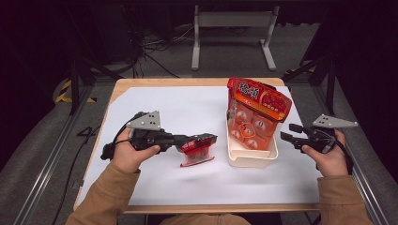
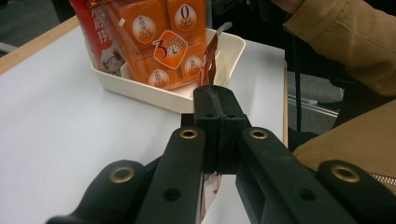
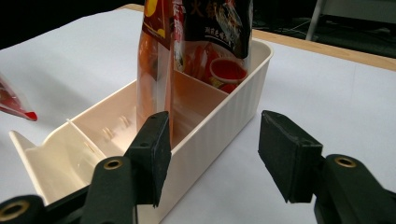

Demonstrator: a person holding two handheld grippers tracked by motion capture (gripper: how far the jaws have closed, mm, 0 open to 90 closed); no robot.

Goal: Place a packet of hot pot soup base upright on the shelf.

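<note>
White tabletop: left gripper (image 1: 199,142) clamped on a small red packet (image 1: 197,151), held clear of the surface — the cream bin (image 1: 252,157) lies just to its right. Right gripper (image 1: 288,131), jaws apart, waits beside the bin's far wall.

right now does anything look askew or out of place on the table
The big orange snack bag stands in the cream bin but leans, its top tipping past the far rim. A small red packet is outside the bin, pinched in the shut left gripper above the white table. Nothing looks spilled or torn.
</note>
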